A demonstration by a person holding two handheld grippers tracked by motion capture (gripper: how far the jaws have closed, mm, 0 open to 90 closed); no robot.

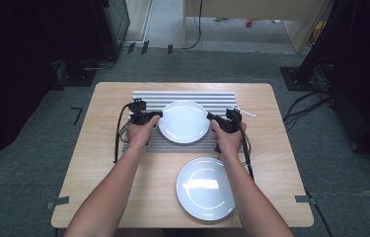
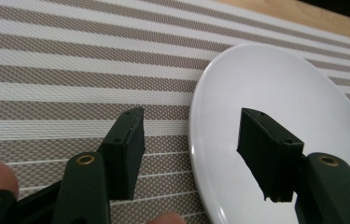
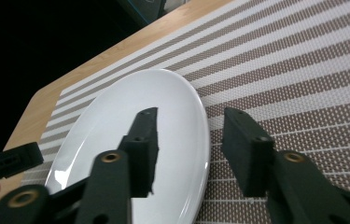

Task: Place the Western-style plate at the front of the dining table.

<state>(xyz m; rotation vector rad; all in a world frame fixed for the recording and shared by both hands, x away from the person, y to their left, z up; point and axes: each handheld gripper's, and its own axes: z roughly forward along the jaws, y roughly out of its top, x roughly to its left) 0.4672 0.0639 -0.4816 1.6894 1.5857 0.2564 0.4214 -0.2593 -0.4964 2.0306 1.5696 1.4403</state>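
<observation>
Near plate (image 1: 205, 188) sits lower centre of frame, untouched. Far plate (image 1: 184, 121) lies mid-frame on striped placemat (image 1: 182, 97), flanked by left gripper (image 1: 156, 116) and right gripper (image 1: 212, 118). Both jaw pairs wide, each straddling an opposite rim, not yet closed
</observation>
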